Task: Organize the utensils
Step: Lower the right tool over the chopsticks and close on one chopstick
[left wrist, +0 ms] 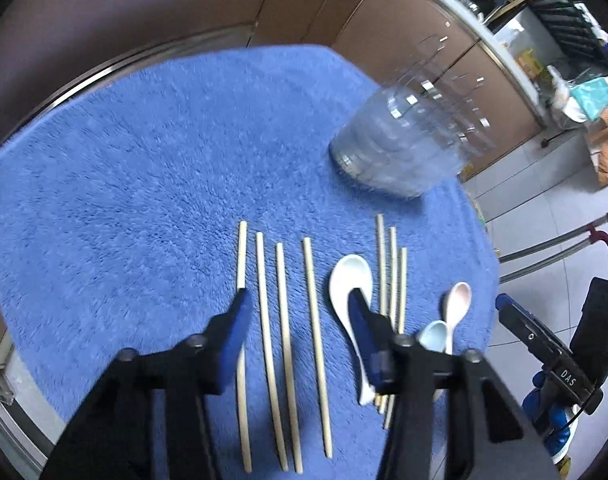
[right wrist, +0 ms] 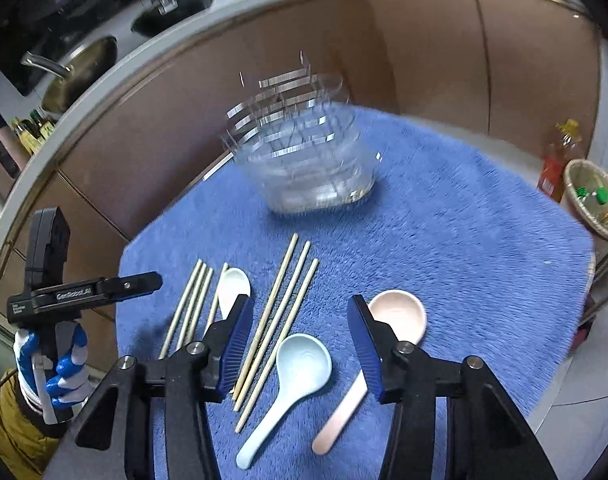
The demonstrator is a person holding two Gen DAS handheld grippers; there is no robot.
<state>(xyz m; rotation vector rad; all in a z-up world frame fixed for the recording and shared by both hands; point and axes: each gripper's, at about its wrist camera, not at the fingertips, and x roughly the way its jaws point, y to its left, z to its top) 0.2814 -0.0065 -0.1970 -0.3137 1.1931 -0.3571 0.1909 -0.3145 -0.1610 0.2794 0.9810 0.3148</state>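
Several wooden chopsticks (left wrist: 282, 344) lie in a row on a blue towel (left wrist: 144, 160), with three more (left wrist: 392, 280) to their right. A white spoon (left wrist: 349, 292), a light blue spoon (right wrist: 292, 380) and a pink spoon (right wrist: 397, 316) lie among them. A clear divided holder (left wrist: 407, 144) stands at the back; it also shows in the right wrist view (right wrist: 307, 160). My left gripper (left wrist: 300, 300) is open and empty above the chopsticks. My right gripper (right wrist: 300, 308) is open and empty above the light blue spoon and the three chopsticks (right wrist: 276, 320).
Brown cabinet doors (right wrist: 423, 48) run behind the table. A sink and a pan (right wrist: 80, 72) sit on the counter at the back left. A basket (right wrist: 595, 200) and an oil bottle (right wrist: 555, 160) stand to the right. The towel's right edge (left wrist: 479, 240) drops to tiled floor.
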